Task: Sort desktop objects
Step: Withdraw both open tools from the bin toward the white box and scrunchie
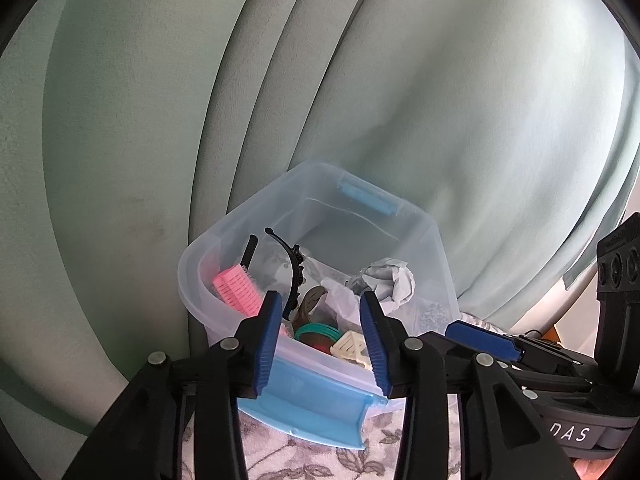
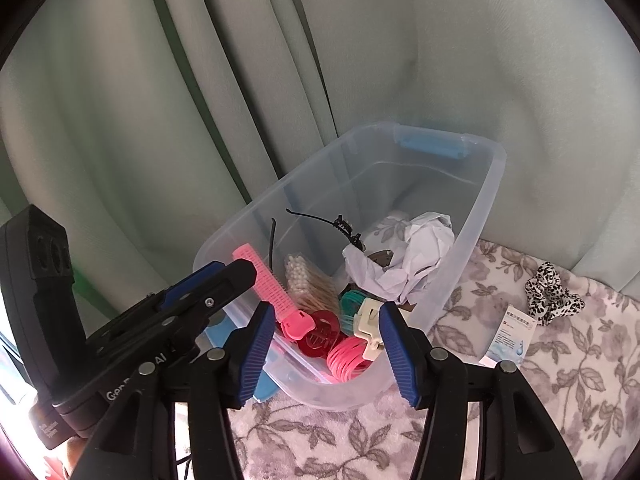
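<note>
clear plastic bin (image 2: pixel 468 240), blue handles, holds pink comb (image 2: pixel 266 280), crumpled paper (image 2: pixel 416 256).

Clear bin (image 2: pixel 476 216), hair items inside, upright

Soft, dim daylight filters through the pale green curtain (image 1: pixel 440 100) — brightest at the far right in the left wrist view, with deep shadows in its folds. Both views bend strongly toward the dark round edges. The clear bin (image 2: pixel 472 216) looks hazy — no harsh glare, little blur.
</note>
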A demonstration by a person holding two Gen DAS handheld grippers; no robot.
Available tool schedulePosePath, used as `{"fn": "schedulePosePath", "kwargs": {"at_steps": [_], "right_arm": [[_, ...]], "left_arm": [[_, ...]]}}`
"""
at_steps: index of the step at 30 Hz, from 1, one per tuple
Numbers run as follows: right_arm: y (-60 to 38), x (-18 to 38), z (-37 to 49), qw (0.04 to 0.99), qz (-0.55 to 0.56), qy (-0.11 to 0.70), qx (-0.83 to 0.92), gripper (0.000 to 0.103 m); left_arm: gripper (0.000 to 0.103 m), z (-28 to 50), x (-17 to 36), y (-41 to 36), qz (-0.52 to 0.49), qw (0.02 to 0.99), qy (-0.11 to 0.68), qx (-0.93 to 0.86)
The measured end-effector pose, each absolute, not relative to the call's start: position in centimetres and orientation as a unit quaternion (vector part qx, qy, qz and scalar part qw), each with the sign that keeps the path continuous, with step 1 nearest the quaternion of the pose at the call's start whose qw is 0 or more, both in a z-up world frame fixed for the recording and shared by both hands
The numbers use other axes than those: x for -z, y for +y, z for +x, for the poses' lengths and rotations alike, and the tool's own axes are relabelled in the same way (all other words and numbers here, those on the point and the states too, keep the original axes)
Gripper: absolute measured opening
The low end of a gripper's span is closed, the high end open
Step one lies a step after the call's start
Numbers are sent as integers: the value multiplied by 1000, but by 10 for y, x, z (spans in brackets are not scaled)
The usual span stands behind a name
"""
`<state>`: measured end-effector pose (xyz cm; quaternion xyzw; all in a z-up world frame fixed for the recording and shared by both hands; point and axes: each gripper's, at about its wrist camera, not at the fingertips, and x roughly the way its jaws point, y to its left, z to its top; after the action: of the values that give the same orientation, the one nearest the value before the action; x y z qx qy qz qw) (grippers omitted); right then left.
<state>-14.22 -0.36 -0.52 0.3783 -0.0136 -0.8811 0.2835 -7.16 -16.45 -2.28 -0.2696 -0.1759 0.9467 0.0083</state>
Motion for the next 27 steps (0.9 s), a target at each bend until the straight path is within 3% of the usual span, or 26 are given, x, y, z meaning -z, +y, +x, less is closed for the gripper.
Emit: {"fn": "schedulePosePath", "kwargs": {"at_steps": [13, 27], "right_arm": [[9, 3, -136, 269, 367, -5, 890, 60], [39, -7, -101, 260, 357, -9, 897, 64]], "left_arm": [[56, -60, 21, -157, -274, 6, -191, -943], [59, -38, 16, -133, -279, 9, -179, -944]]}}
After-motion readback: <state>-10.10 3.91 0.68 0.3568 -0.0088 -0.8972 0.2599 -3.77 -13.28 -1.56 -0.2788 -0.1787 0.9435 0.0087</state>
